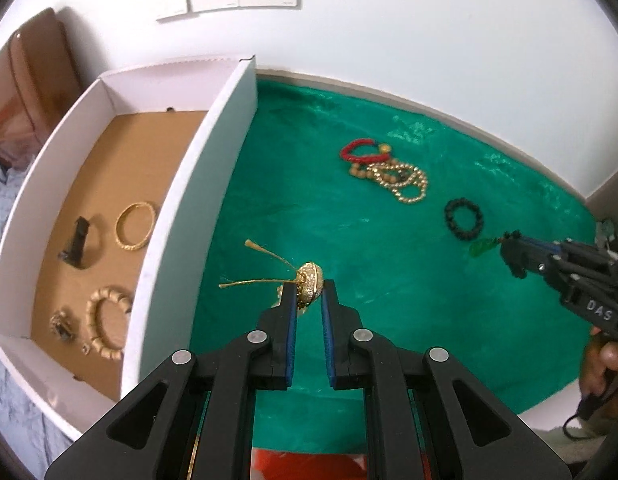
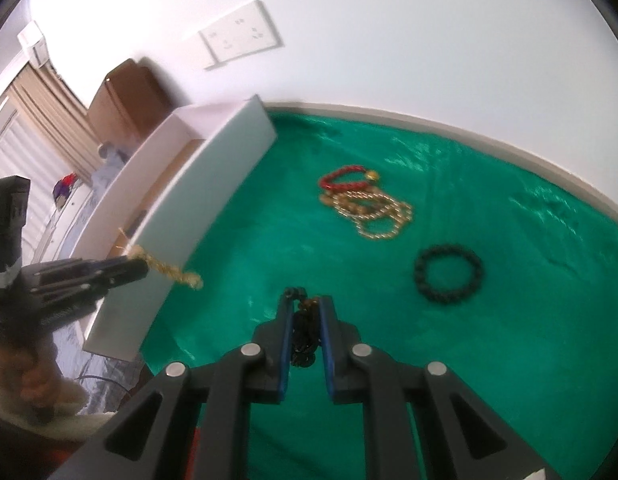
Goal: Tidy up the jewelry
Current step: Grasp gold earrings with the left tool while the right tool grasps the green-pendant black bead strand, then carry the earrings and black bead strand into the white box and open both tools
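On the green-clothed surface (image 1: 389, 280), the white box (image 1: 213, 184) lies at ten o'clock of the left tongs (image 1: 309, 292), which pinch a gold ornament (image 1: 309, 282). The right tongs (image 2: 305, 304), farther off, are closed on a dark beaded strand (image 2: 305, 332).

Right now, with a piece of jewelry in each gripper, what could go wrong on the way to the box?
1. The left gripper pinches the gold ball ornament only at its fingertips; being round, it might slip out.
2. Its thin gold stalks stick out toward the white box wall and could snag crossing it.
3. The right gripper holds a dark beaded string whose green pendant dangles loose and may catch the black bead bracelet.
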